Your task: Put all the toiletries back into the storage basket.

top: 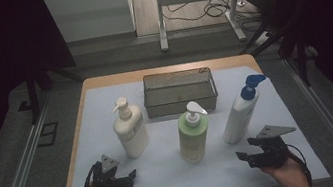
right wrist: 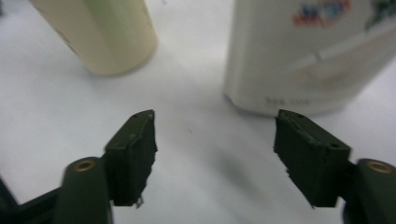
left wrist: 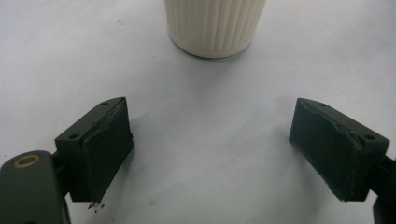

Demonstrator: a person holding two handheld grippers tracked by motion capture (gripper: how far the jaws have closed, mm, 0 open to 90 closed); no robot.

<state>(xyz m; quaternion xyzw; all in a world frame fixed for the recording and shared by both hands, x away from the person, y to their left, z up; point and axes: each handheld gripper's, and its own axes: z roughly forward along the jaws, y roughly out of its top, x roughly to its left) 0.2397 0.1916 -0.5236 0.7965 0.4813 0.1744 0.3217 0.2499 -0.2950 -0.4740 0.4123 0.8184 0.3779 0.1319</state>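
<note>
The table [top: 102, 83] carries a white sheet, and at its far middle sits a dark mesh basket [top: 180, 92], long axis running left to right, with nothing visible inside. Three pump bottles stand in a row in front of it. The white bottle with the blue pump [top: 241, 112] leans a little, its nozzle pointing right; a red and blue mark shows on its label in the right gripper view (too blurred to read). The cream bottle [top: 130, 128] stands upright at the left, nozzle pointing left. The green bottle [top: 193, 133] stands upright in the middle, nozzle pointing right.

The right gripper [top: 245, 158] hovers just in front of the white bottle's base, its jaws apart with nothing between them. The left gripper [top: 128, 177] sits near the cream bottle, jaws spread wide and holding nothing.
</note>
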